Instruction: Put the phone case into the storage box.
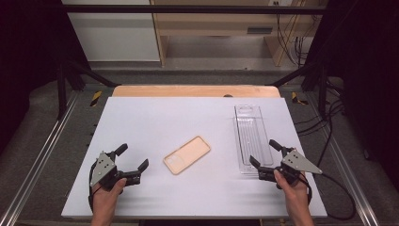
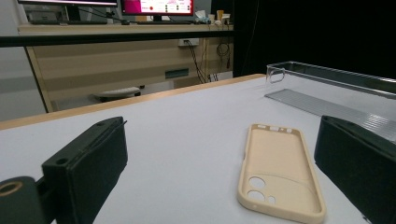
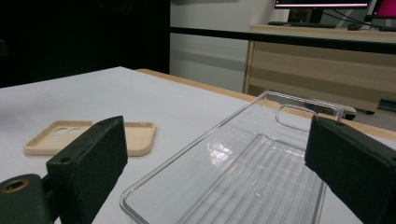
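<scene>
- Beige phone case [image 1: 187, 154] lies flat, hollow side up, at the lower centre of the high view, on the white surface [image 1: 155, 117]; it sits between the two grippers and touches neither.
- Clear plastic tray [image 1: 250, 136] lies to the right of centre, long and narrow, well apart from the case.
- Left gripper [image 1: 131, 165] rests at the lower left of the frame, its jaws spread wide with nothing between them. In the left gripper view the case [image 2: 279, 170] lies ahead, nearer the right-hand jaw.
- Right gripper [image 1: 266, 154] sits at the lower right, jaws also wide and empty, just at the tray's near end; in the right gripper view the tray [image 3: 243, 172] lies between the jaws but is not pressed.
- Risk, as I judge it: the case is thin and flat, so jaws coming in low could push it along instead of catching its rim.
- The tray looks light and slick; a squeeze from the right jaws may skid or tip it.
</scene>
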A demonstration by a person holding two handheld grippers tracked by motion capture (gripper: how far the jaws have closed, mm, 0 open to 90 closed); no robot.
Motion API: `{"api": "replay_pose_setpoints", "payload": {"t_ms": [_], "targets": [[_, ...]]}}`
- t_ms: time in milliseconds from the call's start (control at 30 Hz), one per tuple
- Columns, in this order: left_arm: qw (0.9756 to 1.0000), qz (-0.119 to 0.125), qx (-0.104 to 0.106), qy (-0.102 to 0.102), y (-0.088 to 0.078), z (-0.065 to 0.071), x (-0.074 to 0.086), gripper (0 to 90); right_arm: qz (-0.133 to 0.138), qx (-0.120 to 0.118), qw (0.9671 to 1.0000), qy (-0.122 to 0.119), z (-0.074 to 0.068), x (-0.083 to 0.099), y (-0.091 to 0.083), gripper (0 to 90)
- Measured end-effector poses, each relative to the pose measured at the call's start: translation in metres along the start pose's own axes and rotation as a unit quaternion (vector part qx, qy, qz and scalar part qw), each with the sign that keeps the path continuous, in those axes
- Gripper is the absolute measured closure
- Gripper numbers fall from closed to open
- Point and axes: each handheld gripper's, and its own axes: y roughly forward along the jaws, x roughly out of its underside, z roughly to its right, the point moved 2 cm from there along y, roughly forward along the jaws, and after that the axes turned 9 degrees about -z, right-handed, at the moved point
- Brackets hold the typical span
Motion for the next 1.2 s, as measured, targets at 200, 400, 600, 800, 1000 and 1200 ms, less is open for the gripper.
{"api": "replay_pose_setpoints", "payload": {"t_ms": [200,400,600,800,1000,1200], "targets": [[1.0000,-0.006,-0.001,0.000,0.002,0.002,-0.002,3.1,0.005,0.007,1.0000,0.005,0.000,0.000,-0.004,5.7],[0.9999,-0.010,0.001,-0.003,0.005,0.005,-0.004,3.5,0.002,0.018,0.9998,0.001,0.002,0.001,-0.005,5.1],[0.9997,-0.024,0.008,0.002,0.015,0.014,-0.009,3.5,0.001,0.031,0.9995,-0.007,0.002,0.002,-0.009,4.6],[0.9991,-0.038,0.015,0.009,0.022,0.028,-0.016,3.5,-0.003,0.033,0.9994,-0.006,0.000,0.003,-0.009,4.6],[0.9986,-0.046,0.023,0.013,0.032,0.037,-0.023,3.5,-0.002,0.038,0.9993,-0.003,0.002,0.004,-0.009,4.6],[0.9978,-0.058,0.026,0.017,0.045,0.043,-0.031,4.1,-0.001,0.040,0.9992,-0.001,0.002,0.004,-0.010,4.5]]}}
